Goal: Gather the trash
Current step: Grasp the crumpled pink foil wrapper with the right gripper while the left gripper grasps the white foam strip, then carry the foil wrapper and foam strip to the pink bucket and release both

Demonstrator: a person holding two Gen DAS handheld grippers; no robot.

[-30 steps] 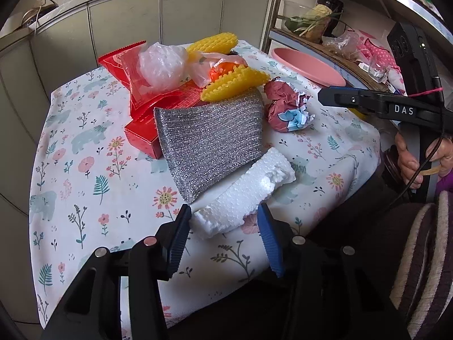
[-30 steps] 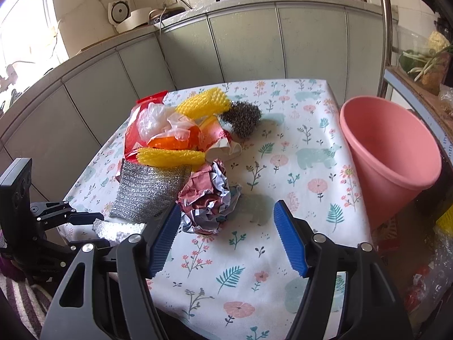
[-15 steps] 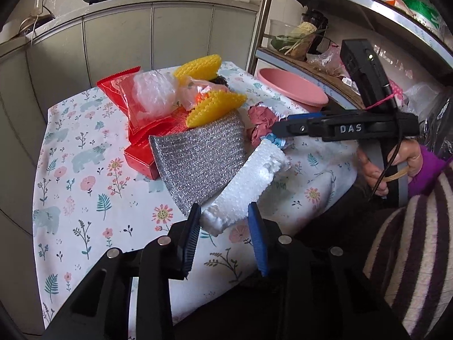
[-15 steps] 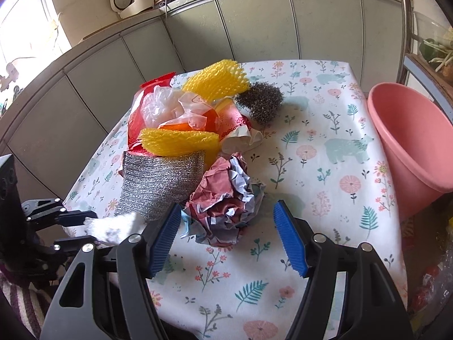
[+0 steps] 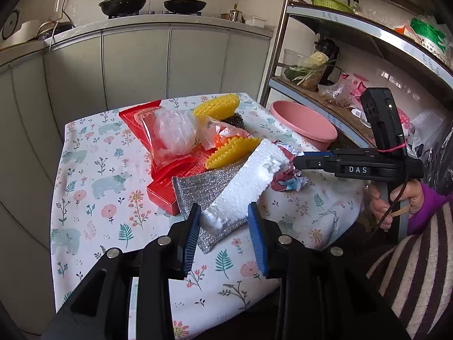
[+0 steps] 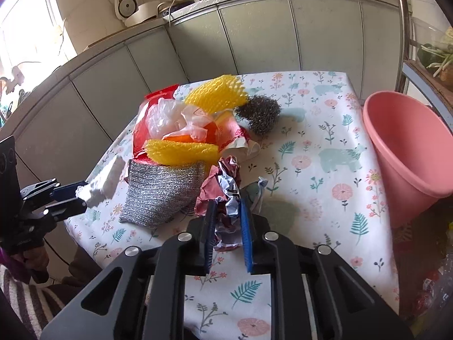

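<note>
The foam (image 5: 246, 181) is looking light and stiff but crumbly, so a hard squeeze would likely dent or snap it; taking it near one end, as is happening, seems enough given how little it must weigh. The left gripper (image 5: 225, 235) is pinching the foam's near end between its blue pads, jaws fairly narrow and clamped on it, and the strip is angling up over the silver cloth (image 5: 198, 187), its far end reaching toward the paper wad (image 5: 287, 180). In the right wrist view the foam (image 6: 104, 178) is hanging clear of the tabletop (image 6: 325, 147), left of the silver cloth.

The paper wad (image 6: 226, 195) is crumpled, soft and springy; it should compress easily and hold well in a grip across its middle, though loose flaps could tear or trail. The right gripper (image 6: 226, 231) is closing tightly around the wad's near side, jaws close together with paper squeezed between them. The wad is sitting just right of the silver cloth and well left of the pink bin (image 6: 407, 147), which is standing at the tabletop's right edge and looks like the place for both pieces.

Behind the silver cloth, yellow mesh (image 6: 181, 151), red wrappers (image 5: 164, 170) and a steel scourer (image 6: 259, 114) are still lying on the tabletop.
</note>
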